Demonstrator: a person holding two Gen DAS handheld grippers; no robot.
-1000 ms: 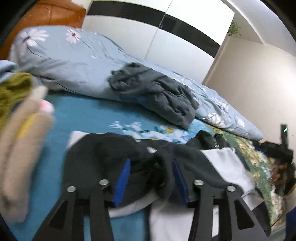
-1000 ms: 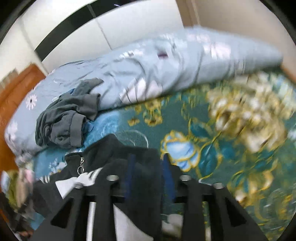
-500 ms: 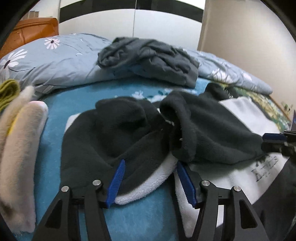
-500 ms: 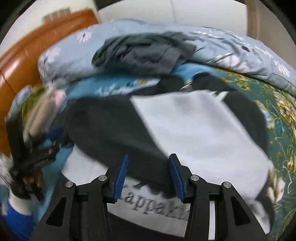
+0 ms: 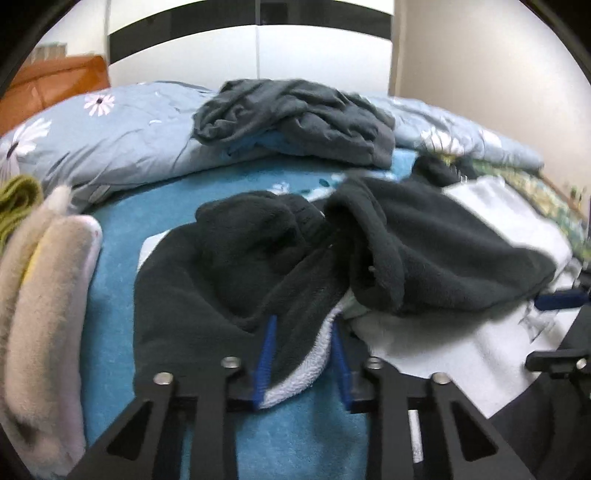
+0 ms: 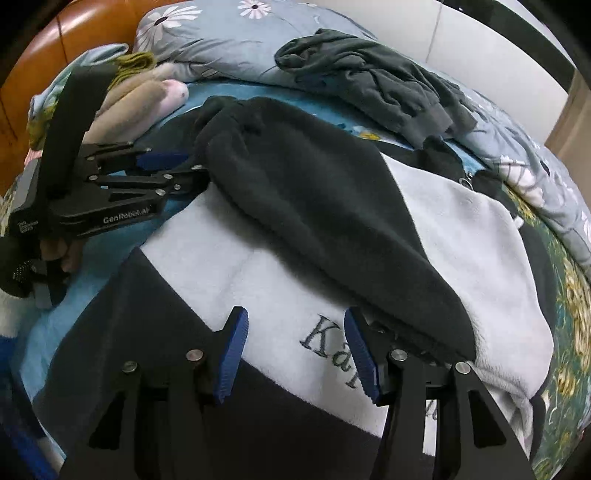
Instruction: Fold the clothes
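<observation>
A black-and-white fleece jacket (image 6: 461, 229) with grey embroidered lettering lies spread on the bed; a black sleeve (image 6: 325, 206) lies folded across its white chest. In the left wrist view the jacket's black fleece (image 5: 229, 273) bunches in front of my left gripper (image 5: 304, 356), whose blue pads stand around a black-and-white edge of the jacket with a gap still showing. My right gripper (image 6: 297, 356) is open above the lettering, empty. The left gripper also shows in the right wrist view (image 6: 162, 166) at the jacket's left edge.
A crumpled dark grey garment (image 5: 295, 118) lies on the pale blue flowered duvet (image 5: 110, 144) at the back. Folded beige and pink plush items (image 5: 40, 295) and an olive cloth (image 5: 18, 199) stack at the left. The blue floral bedspread (image 5: 122, 214) lies under everything; an orange headboard (image 6: 88, 26) stands behind.
The left gripper's jaws have narrowed around the jacket's edge. The right gripper has come closer over the white chest and its jaws have opened wider; both views have steadied.
</observation>
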